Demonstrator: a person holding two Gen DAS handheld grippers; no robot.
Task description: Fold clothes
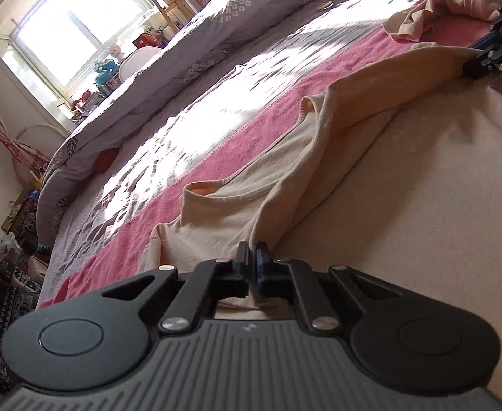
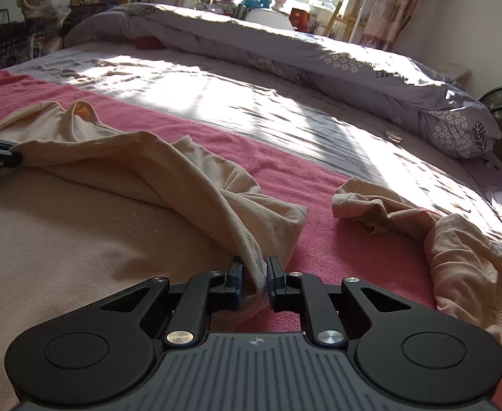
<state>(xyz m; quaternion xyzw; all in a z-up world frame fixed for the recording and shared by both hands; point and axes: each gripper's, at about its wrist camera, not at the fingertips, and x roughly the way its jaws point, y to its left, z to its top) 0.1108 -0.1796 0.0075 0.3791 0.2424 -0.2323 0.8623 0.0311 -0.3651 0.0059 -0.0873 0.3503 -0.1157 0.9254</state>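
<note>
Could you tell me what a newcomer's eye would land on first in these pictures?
Most striking is the beige shirt stretched low across the bed between two grippers: the left gripper pinches one end, the right gripper clamps the hem. Behind it a pink towel crosses the sunlit bed, and a second crumpled beige garment lies right.

We see a cream cotton garment (image 2: 168, 171) on a pink terry towel (image 2: 285, 167), beside a lilac quilt (image 2: 319, 54) printed with white squares.
</note>
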